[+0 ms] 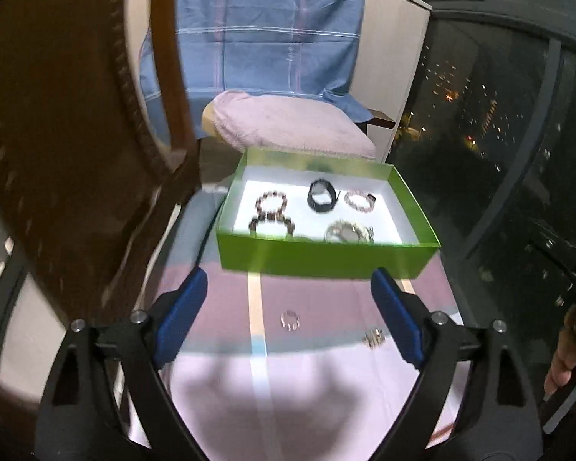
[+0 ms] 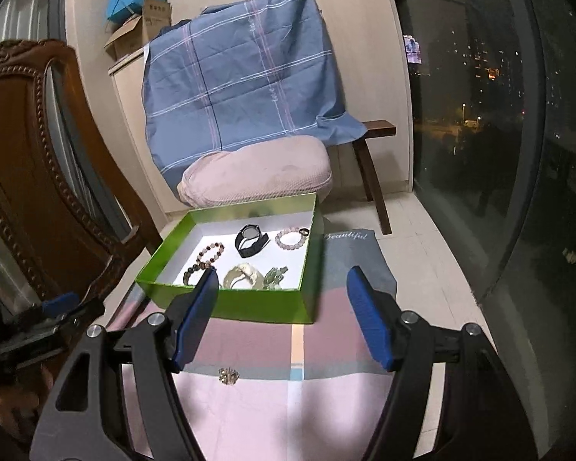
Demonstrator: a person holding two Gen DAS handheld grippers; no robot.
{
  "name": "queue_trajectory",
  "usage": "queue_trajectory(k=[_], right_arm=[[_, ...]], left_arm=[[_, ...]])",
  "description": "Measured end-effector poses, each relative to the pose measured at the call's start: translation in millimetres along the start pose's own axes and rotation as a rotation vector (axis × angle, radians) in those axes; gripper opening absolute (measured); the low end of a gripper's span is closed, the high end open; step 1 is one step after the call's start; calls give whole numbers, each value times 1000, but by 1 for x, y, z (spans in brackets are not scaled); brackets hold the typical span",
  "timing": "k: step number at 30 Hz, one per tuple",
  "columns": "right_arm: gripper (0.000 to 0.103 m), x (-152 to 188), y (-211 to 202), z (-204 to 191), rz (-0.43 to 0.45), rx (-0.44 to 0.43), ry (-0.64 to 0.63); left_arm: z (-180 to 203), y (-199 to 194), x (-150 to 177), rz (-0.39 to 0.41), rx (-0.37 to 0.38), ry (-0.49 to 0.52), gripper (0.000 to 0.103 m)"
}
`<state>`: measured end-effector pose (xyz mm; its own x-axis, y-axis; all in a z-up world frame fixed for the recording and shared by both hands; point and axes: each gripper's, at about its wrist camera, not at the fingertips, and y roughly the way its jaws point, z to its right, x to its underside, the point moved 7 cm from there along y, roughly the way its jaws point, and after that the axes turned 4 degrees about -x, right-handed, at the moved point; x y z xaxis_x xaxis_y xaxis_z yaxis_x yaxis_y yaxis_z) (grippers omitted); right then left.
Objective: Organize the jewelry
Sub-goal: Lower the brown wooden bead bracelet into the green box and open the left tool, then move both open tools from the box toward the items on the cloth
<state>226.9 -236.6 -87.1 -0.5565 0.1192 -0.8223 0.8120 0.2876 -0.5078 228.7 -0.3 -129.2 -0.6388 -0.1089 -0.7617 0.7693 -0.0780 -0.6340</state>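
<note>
A: Looking along the left gripper (image 1: pixel 290 292): jaws spread wide, blue pads apart, nothing btwn them. Released, no grip.

B: And the right gripper (image 2: pixel 282 288)?

A: Also open, empty. Its left blue finger (image 2: pixel 196 315) overlaps the front wall of the green box (image 2: pixel 226 303) in the pic; can't tell if it touches.

B: Where's the jewelry?

A: Most sits in the box, just ahead of both claws. Inside: black watch (image 2: pixel 250 244) toward the back, pale pink bead bracelet (image 2: pixel 290 240) to its right, brown bead bracelet (image 2: pixel 210 253) to its left. Nearer the front wall: a whitish bangle (image 2: pixel 242 274) and a greenish piece (image 2: pixel 275 274) beside it. Left wrist view is blurry, so details there are soft.

B: Anything outside the box?

A: Yes, 2 small items on the striped cloth (image 1: pixel 315 392). Clear ring (image 1: pixel 290 320) lies below and btwn the left claw's pads, closer to the cam than the box. Small gold-ish ring (image 1: pixel 373 337) is just by its right finger, well apart from the box. Same gold ring (image 2: pixel 228 375) shows beneath the right claw, nearer its left finger.

B: Surroundings?

A: Carved wooden chair (image 2: pixel 27 161) to the left, pink cushion (image 2: pixel 257 176) behind the box, blue plaid sheet (image 2: pixel 242 77) past that.
</note>
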Motion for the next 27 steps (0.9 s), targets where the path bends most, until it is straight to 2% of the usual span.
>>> queue_trajectory(k=[5,10,19,27], right_arm=[[68,20,0,-14,-41,33,-45],[68,40,1,-25,-83,55,-70],[68,42,4,-19,-93,62,-60],[68,45,10,-19,-117,56,-62]], left_arm=[[12,-2,22,-8,-24,82,86],[12,4,28,-50,-1,62,86],[14,5,30,-57,2,78,86],[10,29,40,-118,10,64,81]])
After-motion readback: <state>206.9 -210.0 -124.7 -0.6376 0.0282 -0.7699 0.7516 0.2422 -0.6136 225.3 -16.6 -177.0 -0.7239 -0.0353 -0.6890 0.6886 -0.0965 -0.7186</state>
